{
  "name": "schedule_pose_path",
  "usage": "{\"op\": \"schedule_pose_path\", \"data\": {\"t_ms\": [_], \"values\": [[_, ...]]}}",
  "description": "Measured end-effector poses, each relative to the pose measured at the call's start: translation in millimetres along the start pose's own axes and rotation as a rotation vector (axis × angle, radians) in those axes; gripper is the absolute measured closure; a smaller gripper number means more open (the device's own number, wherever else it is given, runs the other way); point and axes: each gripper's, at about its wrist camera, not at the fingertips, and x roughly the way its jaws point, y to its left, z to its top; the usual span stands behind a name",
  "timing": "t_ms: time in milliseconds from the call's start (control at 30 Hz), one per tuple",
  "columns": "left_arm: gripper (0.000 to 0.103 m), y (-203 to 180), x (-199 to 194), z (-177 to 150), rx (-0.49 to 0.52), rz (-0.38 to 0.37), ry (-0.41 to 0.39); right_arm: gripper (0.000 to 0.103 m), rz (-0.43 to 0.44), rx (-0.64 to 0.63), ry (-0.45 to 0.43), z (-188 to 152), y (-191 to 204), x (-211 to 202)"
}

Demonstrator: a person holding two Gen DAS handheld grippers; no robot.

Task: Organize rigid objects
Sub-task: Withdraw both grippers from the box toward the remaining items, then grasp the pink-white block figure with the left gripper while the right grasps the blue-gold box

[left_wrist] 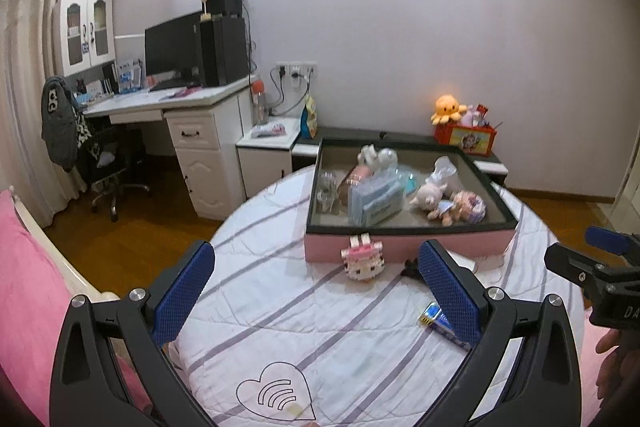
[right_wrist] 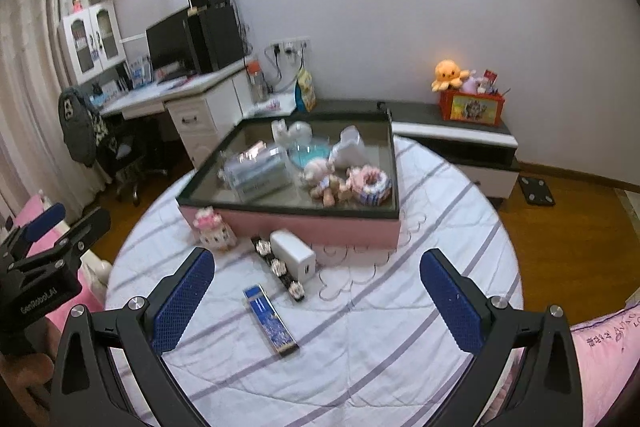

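Right wrist view shows your right gripper point(right_wrist: 316, 303) spread wide and empty above the striped bedspread point(right_wrist: 400, 347), over a blue box point(right_wrist: 271, 319), white charger point(right_wrist: 292, 254) and block figure point(right_wrist: 214, 230) lying just before the pink tray point(right_wrist: 320, 227). Your left gripper point(left_wrist: 316, 291) is equally wide, holding nothing.

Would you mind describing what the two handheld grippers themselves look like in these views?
Both are alike: the left gripper and right gripper have black angular frames with triangular cut-outs and silver round bolts. Each finger carries a blue pad with a fine dimpled grid texture. Seen from the side, the left gripper's black body bears white lettering, mirrored and hard to read. No cables or sleeves show.
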Motion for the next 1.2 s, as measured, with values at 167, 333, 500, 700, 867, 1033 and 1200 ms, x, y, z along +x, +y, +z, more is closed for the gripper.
{"op": "schedule_pose_path", "data": {"t_ms": [167,333,500,700,867,1033,1200], "values": [[0.000,-2,28,-10,0.008,-0.001,0.055,0.000,0.009,-0.024,0.072,-13,1,25],[0.000,-8,63,-19,0.025,-0.009,0.111,0.000,0.026,-0.064,0.160,-27,6,53],[0.000,-21,103,-25,0.044,-0.035,0.182,0.000,0.054,-0.118,0.235,-42,15,77],[0.000,-32,143,-27,0.048,-0.028,0.237,0.006,0.087,-0.151,0.278,-49,22,92],[0.005,-37,172,-35,0.039,-0.011,0.314,0.029,0.107,-0.170,0.315,-56,28,108],[0.030,-29,184,-34,-0.009,-0.039,0.348,0.047,0.095,-0.213,0.305,-57,36,110],[0.060,-32,177,-35,0.010,-0.084,0.327,0.077,0.126,-0.222,0.297,-57,36,104]]}}
